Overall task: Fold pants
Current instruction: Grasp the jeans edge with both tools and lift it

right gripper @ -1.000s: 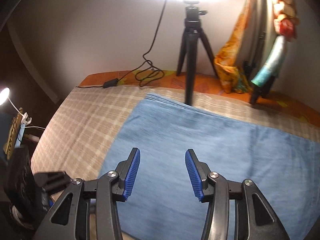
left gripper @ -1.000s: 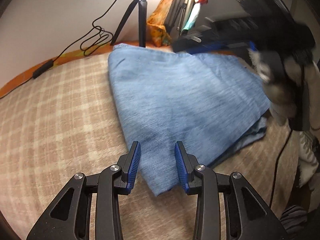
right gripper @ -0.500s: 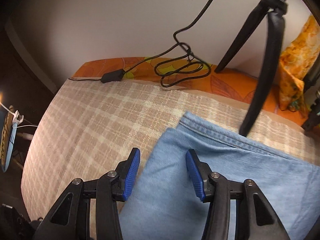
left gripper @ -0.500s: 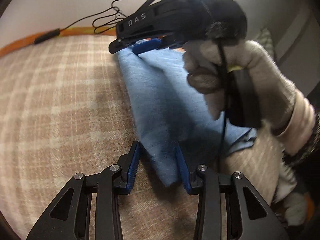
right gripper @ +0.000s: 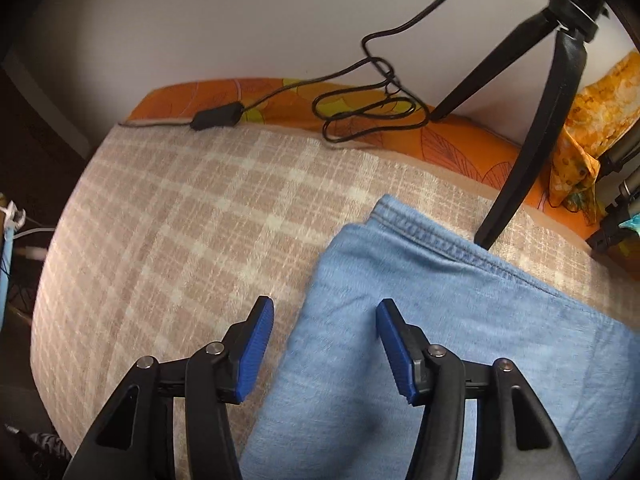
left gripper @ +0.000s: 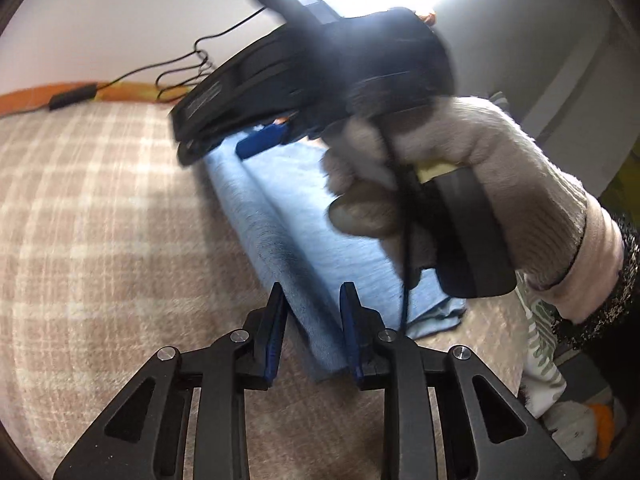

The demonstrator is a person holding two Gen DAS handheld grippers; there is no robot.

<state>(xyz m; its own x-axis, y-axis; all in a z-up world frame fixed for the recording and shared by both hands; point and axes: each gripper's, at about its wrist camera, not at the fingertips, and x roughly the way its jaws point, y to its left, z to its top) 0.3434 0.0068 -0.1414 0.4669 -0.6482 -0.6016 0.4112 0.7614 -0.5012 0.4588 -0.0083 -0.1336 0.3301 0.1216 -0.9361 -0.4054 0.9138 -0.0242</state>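
The folded light-blue denim pants [left gripper: 304, 240] lie on a beige plaid blanket [left gripper: 100, 220]. My left gripper [left gripper: 313, 326] is open, its blue pads either side of the near corner of the pants' folded edge. My right gripper [right gripper: 325, 350] is open and straddles the left edge of the pants [right gripper: 420, 320] near the hemmed far corner. In the left wrist view the right gripper [left gripper: 260, 145], held by a gloved hand [left gripper: 460, 168], hovers over the far end of the pants.
A black tripod [right gripper: 532, 128] stands just beyond the pants. A black cable with an inline box [right gripper: 218, 115] lies on the orange sheet [right gripper: 280, 96] along the white wall. Orange cloth [right gripper: 592, 120] sits at the right. The blanket's left edge [right gripper: 52, 240] drops off.
The left gripper has moved in around the pants' near corner and narrowed. The right gripper has moved left and forward to the pants' far left edge.
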